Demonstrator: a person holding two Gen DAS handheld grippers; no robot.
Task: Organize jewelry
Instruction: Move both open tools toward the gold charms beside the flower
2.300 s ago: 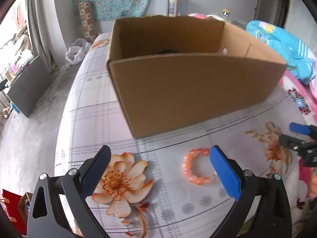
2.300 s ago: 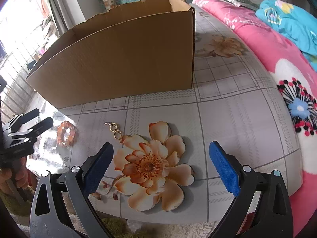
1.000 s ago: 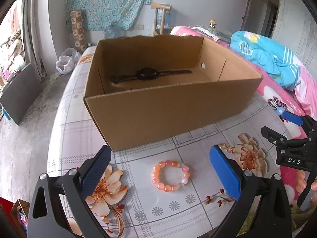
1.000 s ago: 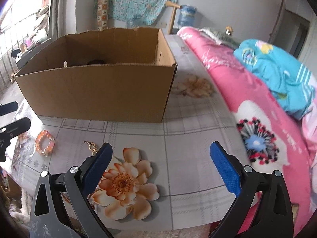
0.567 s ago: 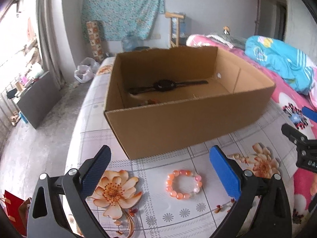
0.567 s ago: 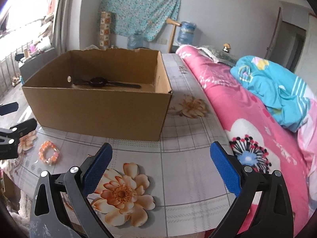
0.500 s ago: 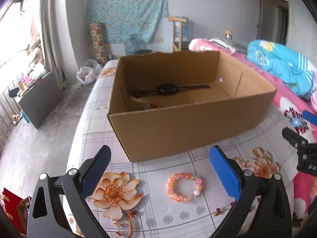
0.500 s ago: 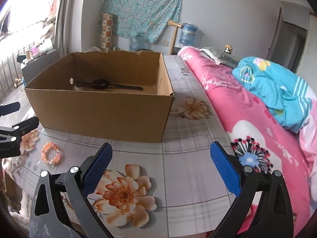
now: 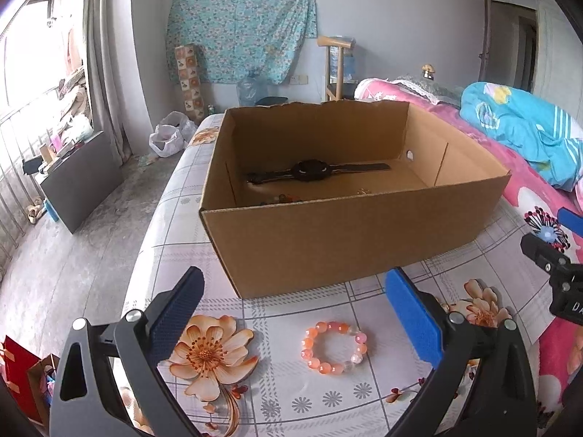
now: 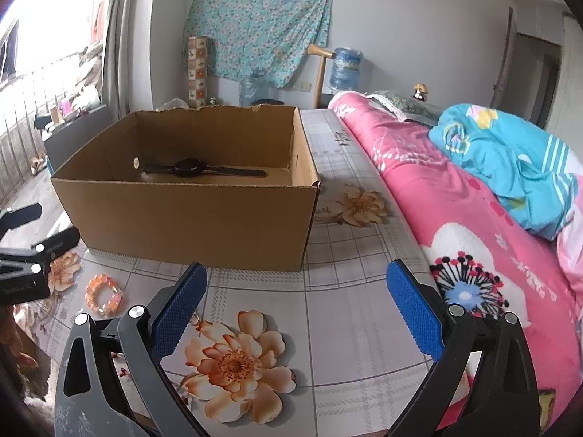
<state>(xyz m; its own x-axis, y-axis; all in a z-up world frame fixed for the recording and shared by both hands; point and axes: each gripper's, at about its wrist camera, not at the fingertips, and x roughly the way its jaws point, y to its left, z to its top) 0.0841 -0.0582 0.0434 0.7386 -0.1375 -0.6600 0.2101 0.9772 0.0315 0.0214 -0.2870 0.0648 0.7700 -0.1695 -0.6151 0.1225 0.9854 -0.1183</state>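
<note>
An orange bead bracelet (image 9: 333,346) lies on the flowered tablecloth in front of an open cardboard box (image 9: 349,236). It also shows in the right wrist view (image 10: 103,294). A black wristwatch (image 9: 313,172) lies on the box floor, with small beads and a gold piece near it. My left gripper (image 9: 291,313) is open and empty, held above the bracelet. My right gripper (image 10: 297,304) is open and empty, above the cloth to the right of the box (image 10: 189,215). The left gripper shows at the left edge of the right wrist view (image 10: 32,251).
The tablecloth (image 10: 349,327) covers a table whose left edge drops to the floor (image 9: 73,225). A pink blanket (image 10: 473,218) and a blue blanket (image 10: 510,167) lie on the right. A grey panel (image 9: 80,182) leans on the floor at left.
Both grippers have risen and pulled back from the box, so its inside and the watch now show. The bracelet has not moved. Both grippers stay open.
</note>
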